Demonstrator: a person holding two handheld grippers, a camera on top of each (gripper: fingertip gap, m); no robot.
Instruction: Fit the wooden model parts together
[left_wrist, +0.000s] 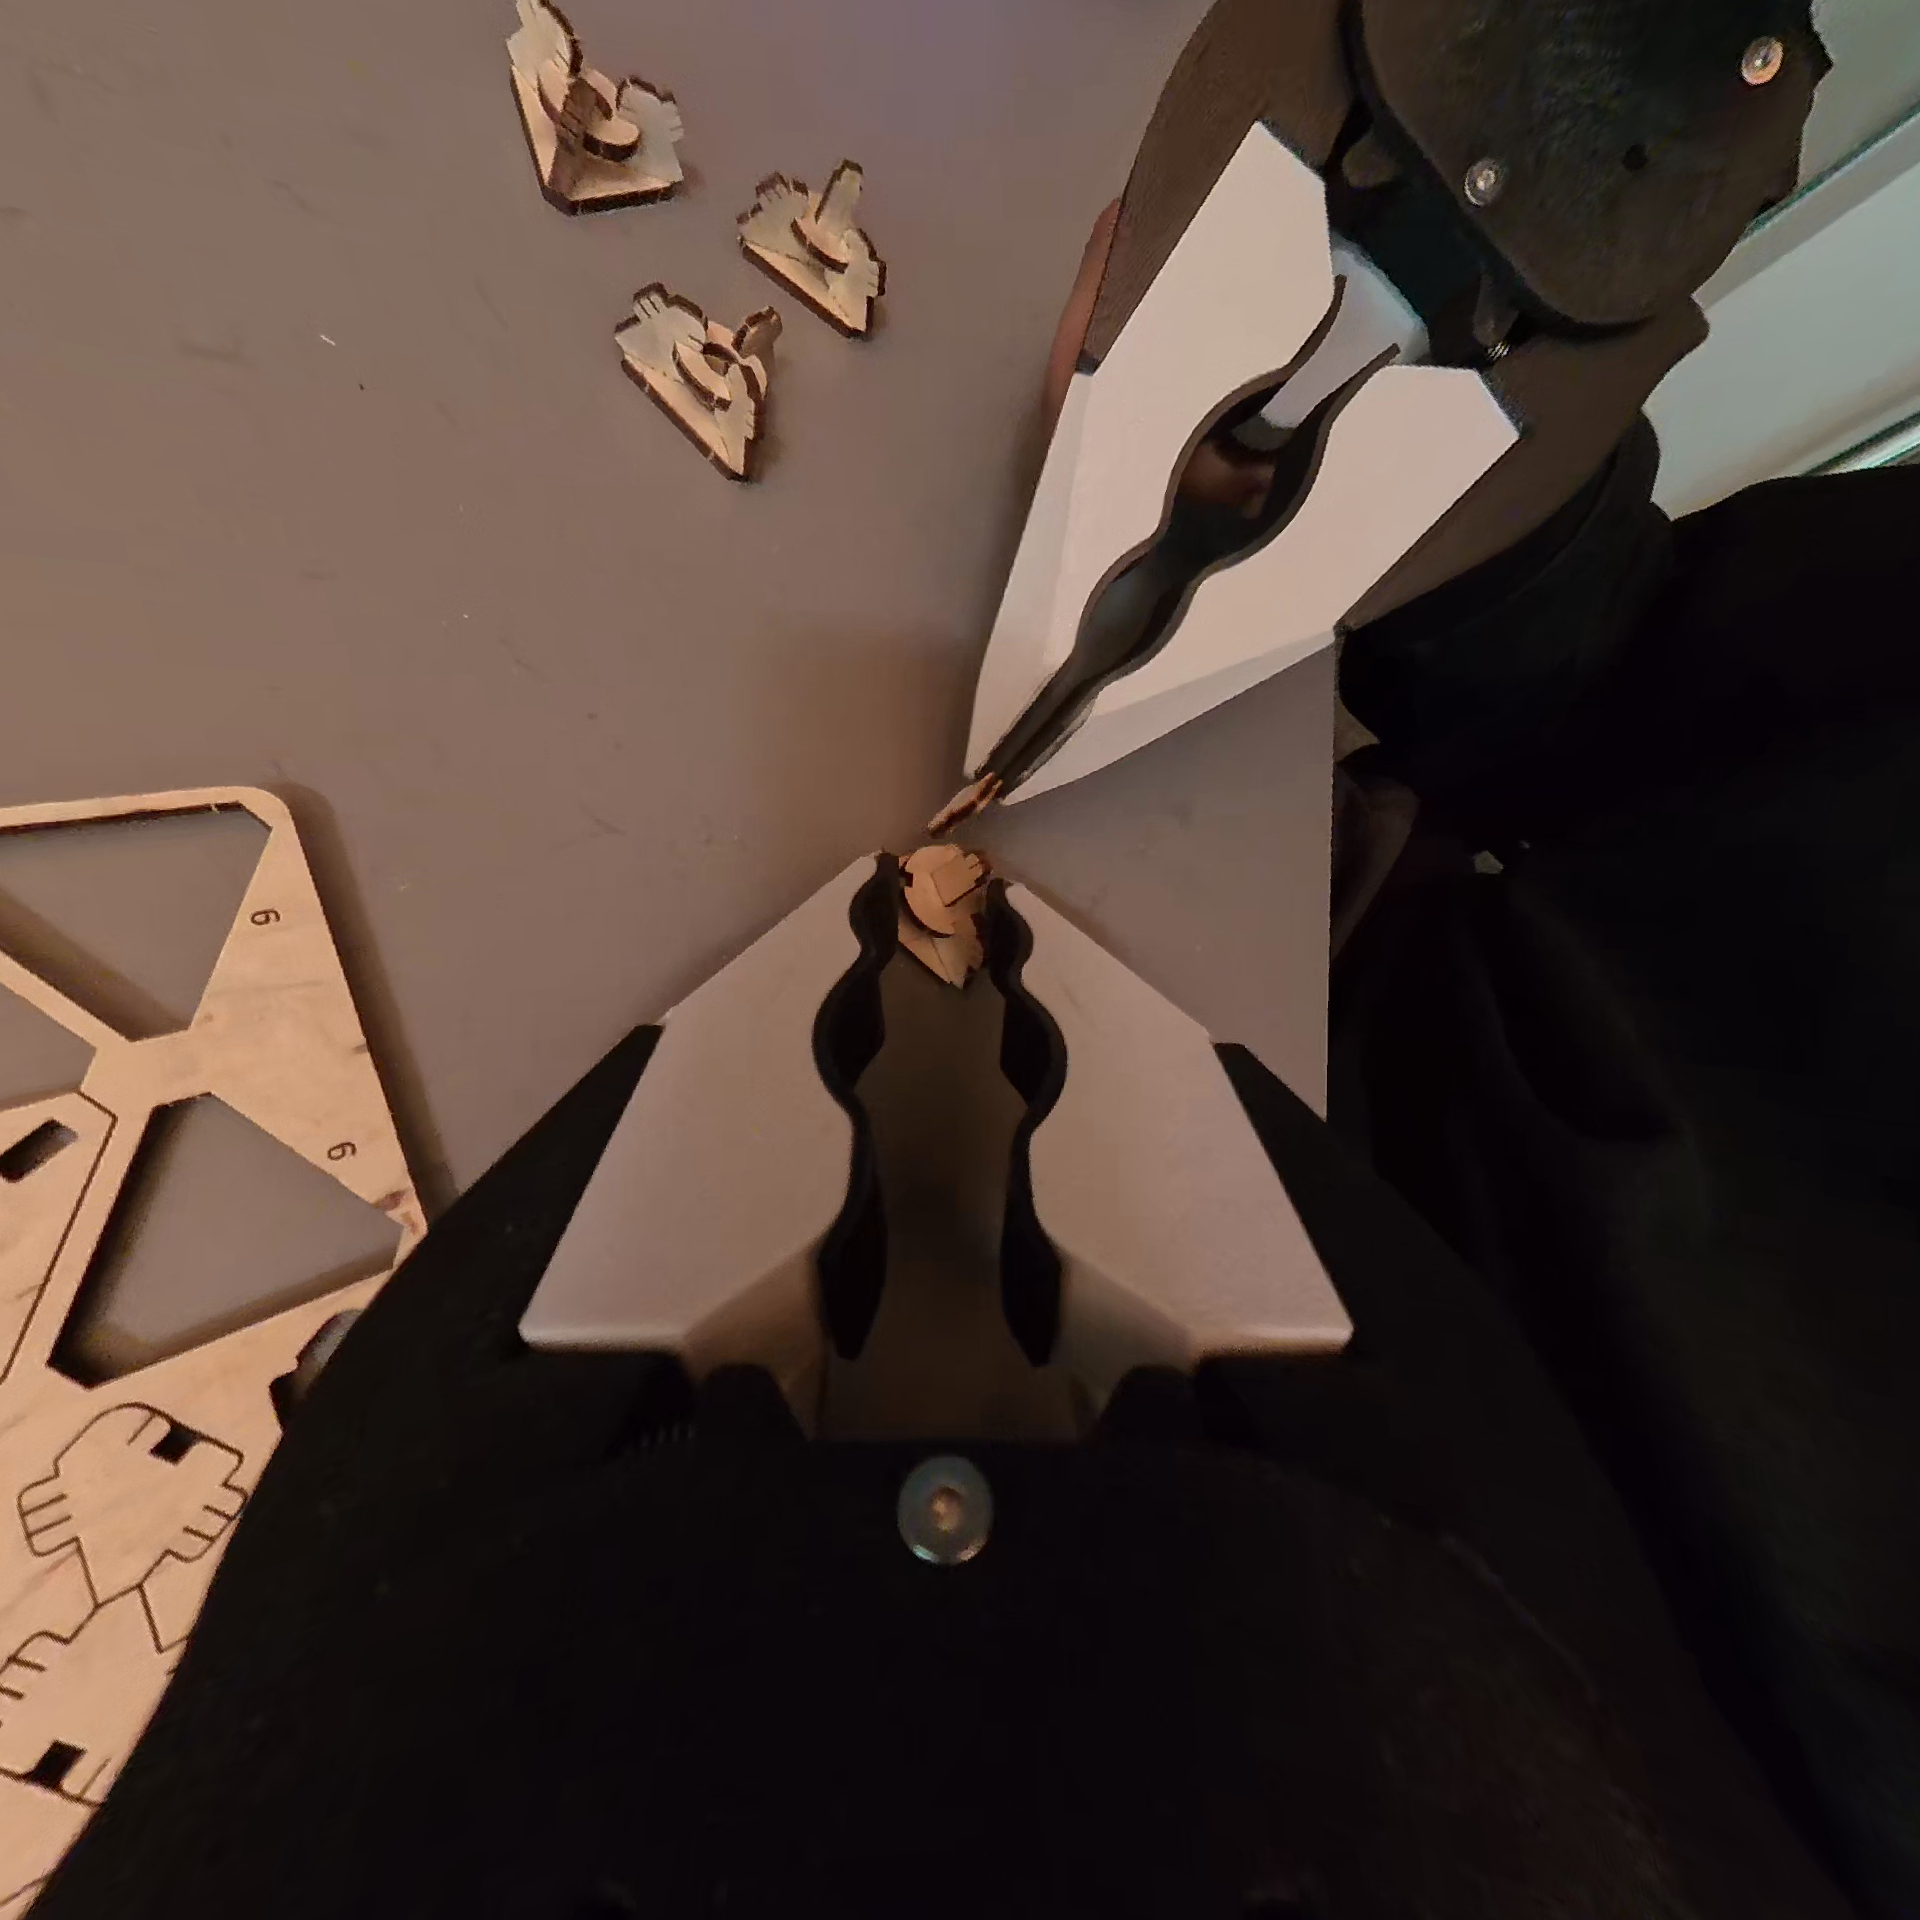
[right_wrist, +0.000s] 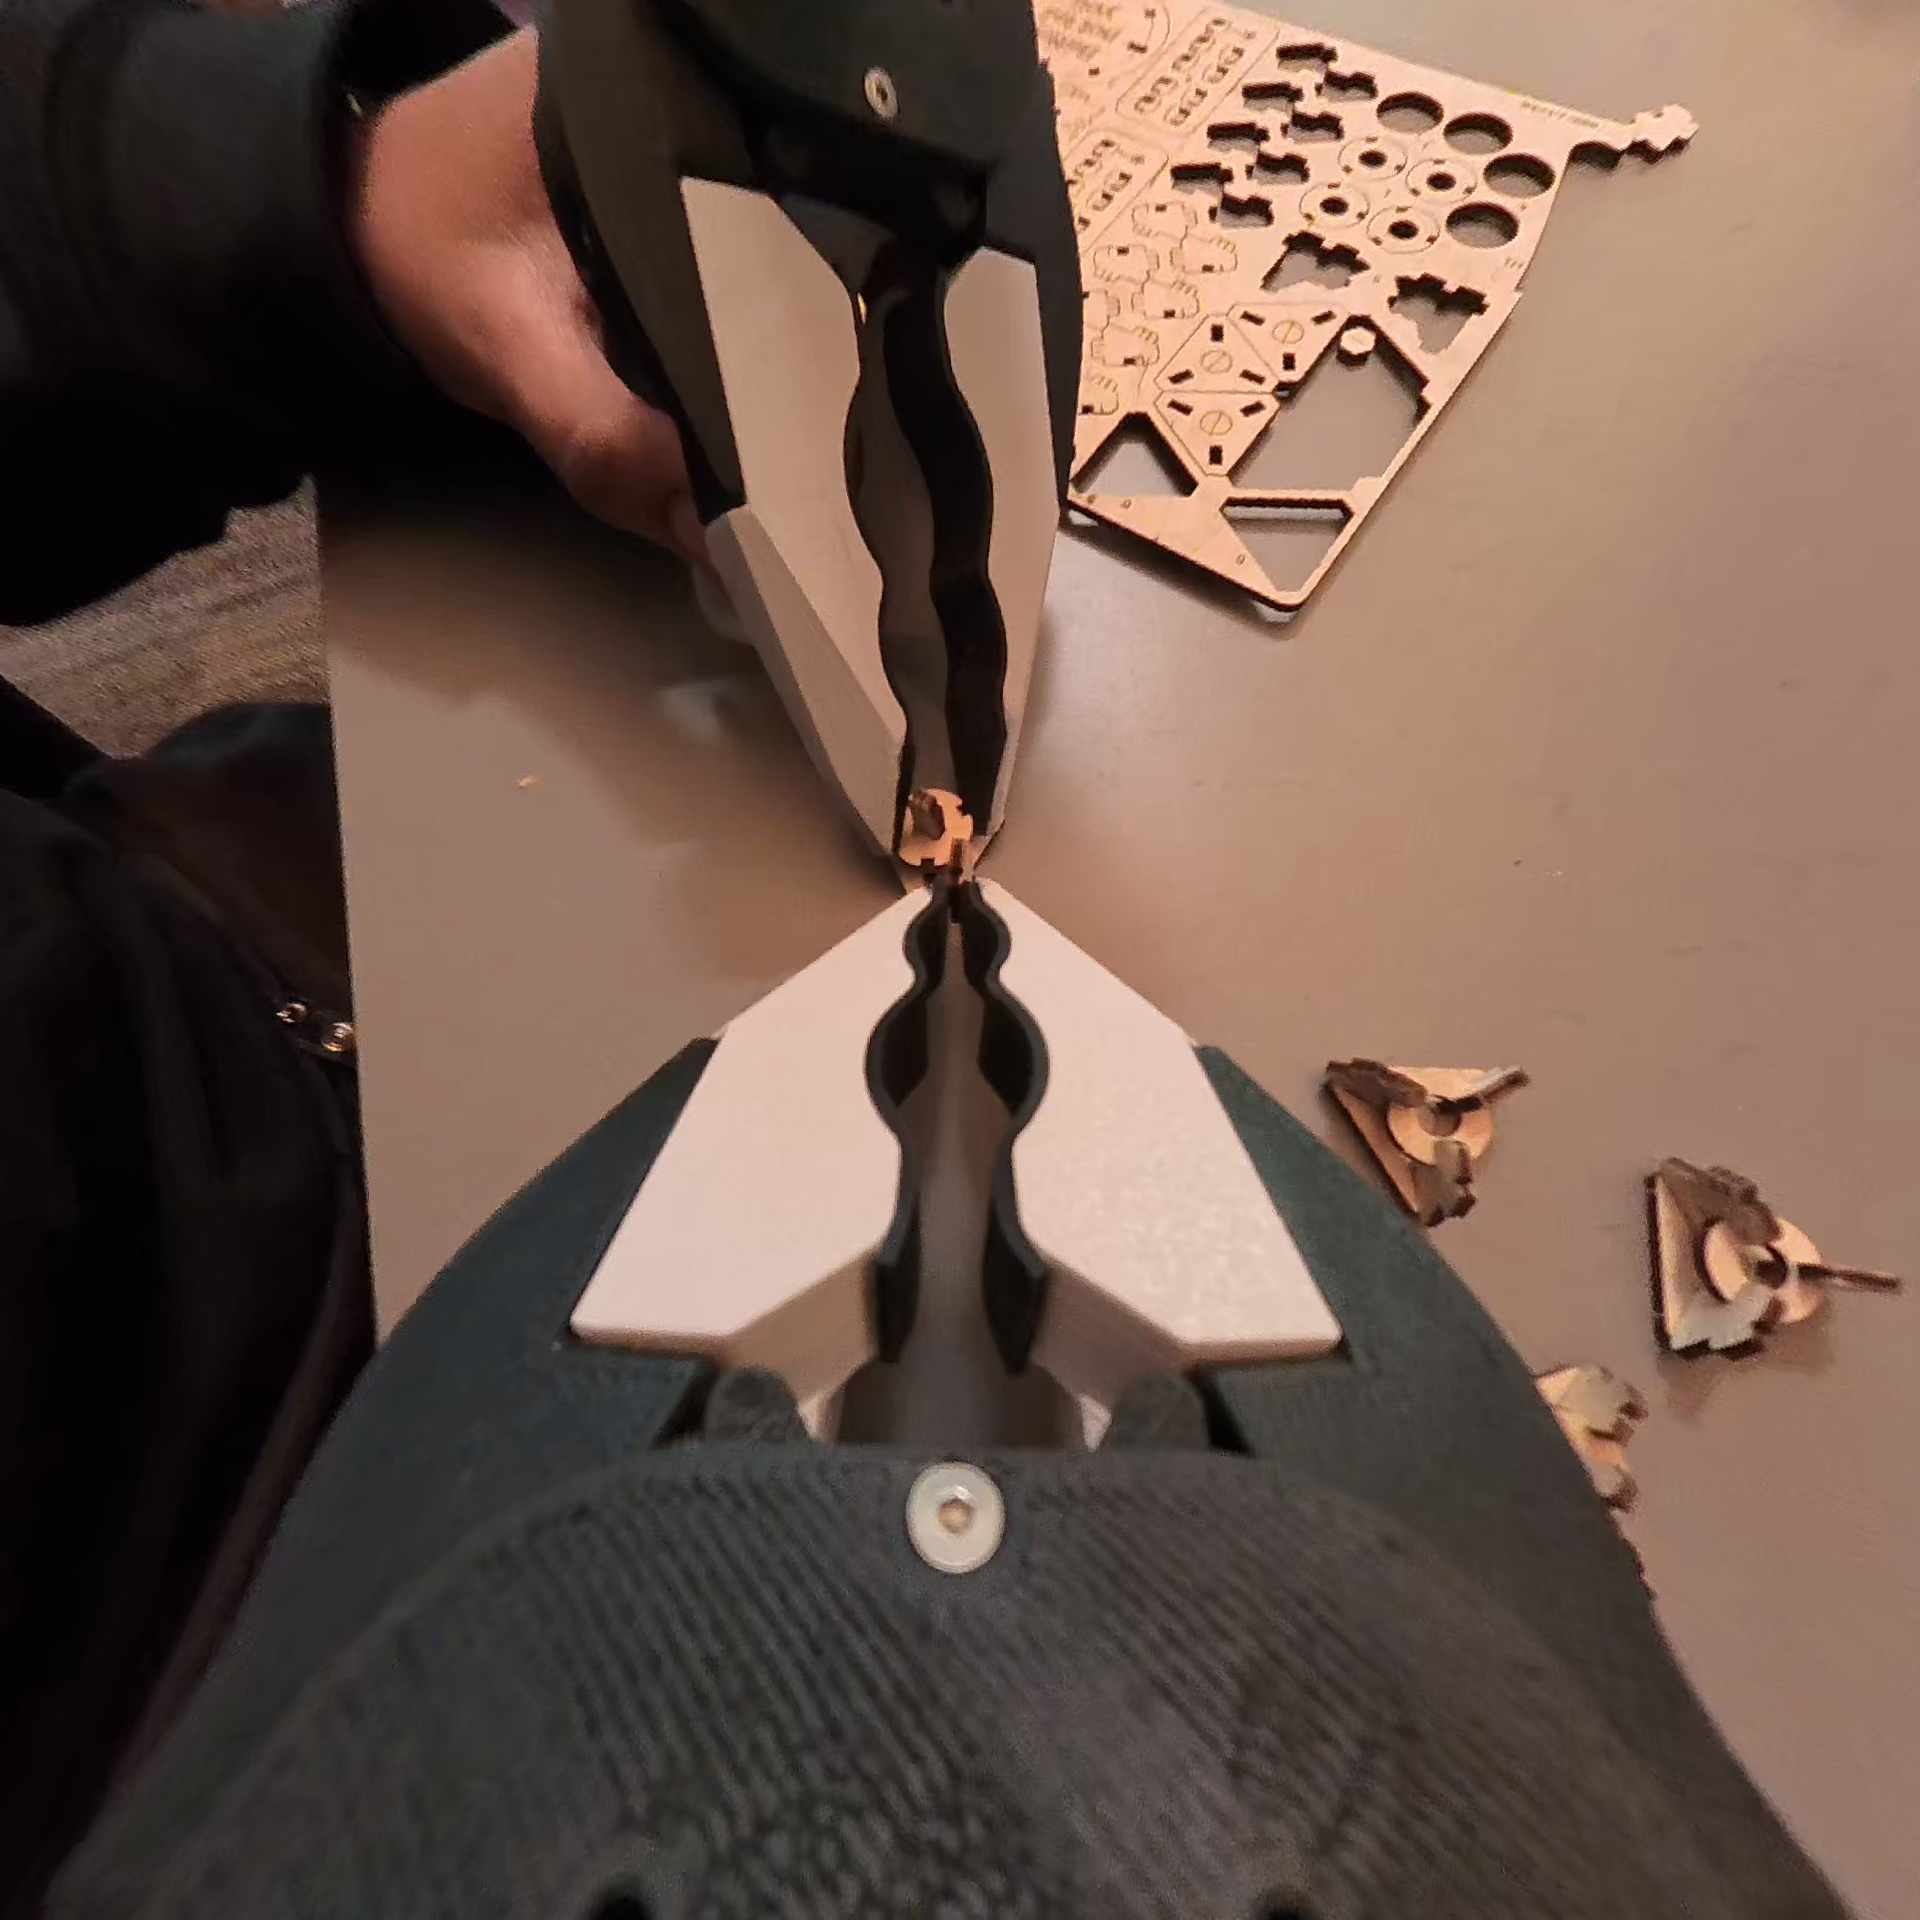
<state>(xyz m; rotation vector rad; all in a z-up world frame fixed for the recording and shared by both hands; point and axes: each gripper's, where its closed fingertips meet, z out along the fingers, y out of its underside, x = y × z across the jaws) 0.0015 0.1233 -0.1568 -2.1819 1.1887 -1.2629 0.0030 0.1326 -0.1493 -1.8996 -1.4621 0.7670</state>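
Grey worktop (left_wrist: 416, 571) carries everything. Biggest item on it is a laser-cut plywood sheet (right_wrist: 1299, 312), part-emptied of its cut-outs, lying flat, well away from the action; in the left wrist view it sits at the lower left edge. Next down: three small wooden assemblies (left_wrist: 717, 384), triangular bases with slotted uprights, grouped on the worktop clear of both tools; the right wrist view shows the same group (right_wrist: 1423, 1132) off to its right. Both tools meet nose to nose above bare worktop near its front edge, with a dark-clothed person behind. Left tool (left_wrist: 940, 914) is gripping a small wooden sub-assembly (left_wrist: 940, 909): a round disc on a pointed base, clamped between the black pads at the very tip, with the jaws partly apart to fit its width. Right tool (right_wrist: 954, 896) is closed down on a thin flat wooden piece (left_wrist: 966, 808), edge-on, with only a short stub sticking out past the fingertips. The key relation: the stub's long axis runs in line with the right tool's fingers and points straight at the disc end of the sub-assembly. In the left wrist view the two are just apart, with a sliver of worktop between them; in the right wrist view the stub overlaps the disc edge, so I can't tell whether they are touching. The right tool carries the thin piece, while the left tool presents the receiving part.
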